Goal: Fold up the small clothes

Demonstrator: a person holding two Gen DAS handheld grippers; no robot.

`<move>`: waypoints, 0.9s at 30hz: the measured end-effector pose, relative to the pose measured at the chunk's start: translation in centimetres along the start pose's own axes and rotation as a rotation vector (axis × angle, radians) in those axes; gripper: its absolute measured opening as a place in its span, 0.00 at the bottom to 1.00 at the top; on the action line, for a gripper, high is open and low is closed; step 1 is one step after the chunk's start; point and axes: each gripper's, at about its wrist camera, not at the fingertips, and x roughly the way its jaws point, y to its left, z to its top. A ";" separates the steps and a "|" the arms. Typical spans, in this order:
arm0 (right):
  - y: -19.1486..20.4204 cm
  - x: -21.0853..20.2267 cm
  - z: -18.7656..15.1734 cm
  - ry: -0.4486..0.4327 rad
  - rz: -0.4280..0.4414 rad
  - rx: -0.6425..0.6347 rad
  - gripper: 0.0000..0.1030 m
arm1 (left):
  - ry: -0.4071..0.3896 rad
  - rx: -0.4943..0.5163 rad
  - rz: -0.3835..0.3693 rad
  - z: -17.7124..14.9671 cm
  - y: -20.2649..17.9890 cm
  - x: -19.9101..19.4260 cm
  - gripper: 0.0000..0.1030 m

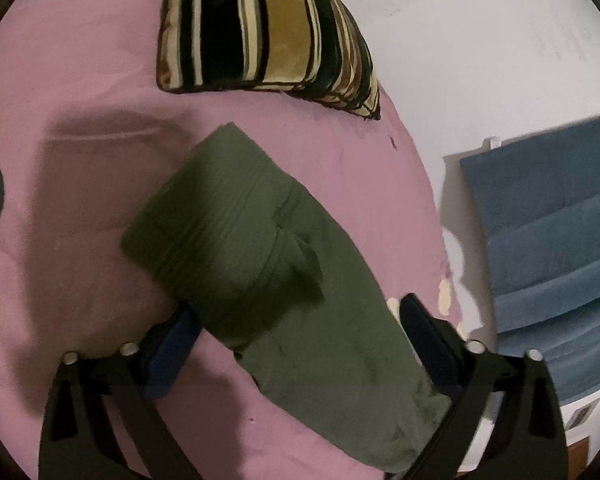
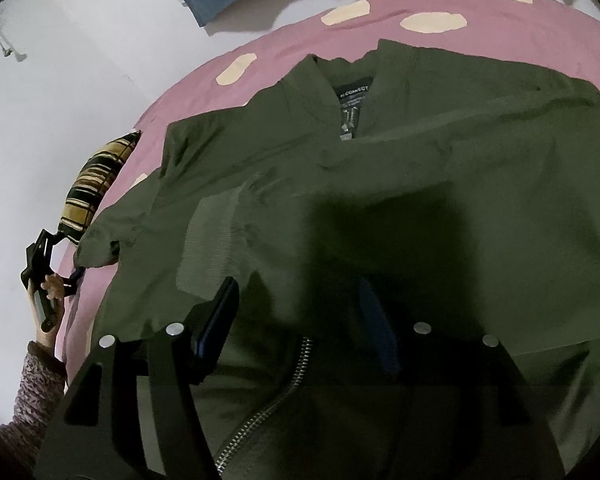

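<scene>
**Green jacket spread on pink bed, both claws at it**

Nearest the left lens: left claw (image 1: 296, 340), spread wide, blue pads either side of a sleeve (image 1: 260, 264). Left pad (image 1: 172, 356) half tucked under the sleeve's ribbed cuff (image 1: 188, 208); right pad (image 1: 424, 344) just beside the sleeve's far edge, contact there unclear. No squeeze on the cloth to be seen. Sleeve running from between the fingers out across the bed (image 1: 80, 80), cuff end furthest from the lens.

Nearest the right lens: right claw (image 2: 300, 320), also spread wide, hovering over or resting on the jacket (image 2: 420, 184); cannot tell which, with its own dark shadow on the cloth between the fingers. Left pad (image 2: 216, 324) against the hem near a ribbed cuff (image 2: 208, 240); right pad (image 2: 376, 328) dim in shadow. Nothing visibly pinched.

Jacket lying flat, front up, collar toward the far bed edge, black neck label (image 2: 354, 92) showing, open zipper (image 2: 268, 404) trailing toward the lens. One sleeve reaching left to the other claw (image 2: 48, 264), gripped in a bare hand (image 2: 50, 300) with a knit cuff.

No containers in either view.

Around: striped pillow (image 1: 268, 28) beyond the sleeve, on the bed; cream spots (image 2: 432, 22) on the pink sheet near its edge; blue towel (image 1: 560, 240) against the white wall.
</scene>
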 end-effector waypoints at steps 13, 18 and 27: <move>-0.4 -0.7 -0.2 -0.029 0.001 0.019 0.60 | -0.048 0.127 0.106 -0.4 -3.6 -2.7 0.22; -0.9 -1.9 -0.2 -0.056 0.007 0.027 0.60 | -0.140 0.302 0.074 -1.9 -11.2 -6.9 0.22; -1.7 -4.6 -0.5 -0.103 0.026 0.038 0.61 | -0.098 0.670 -0.088 -12.7 -29.0 -9.0 0.22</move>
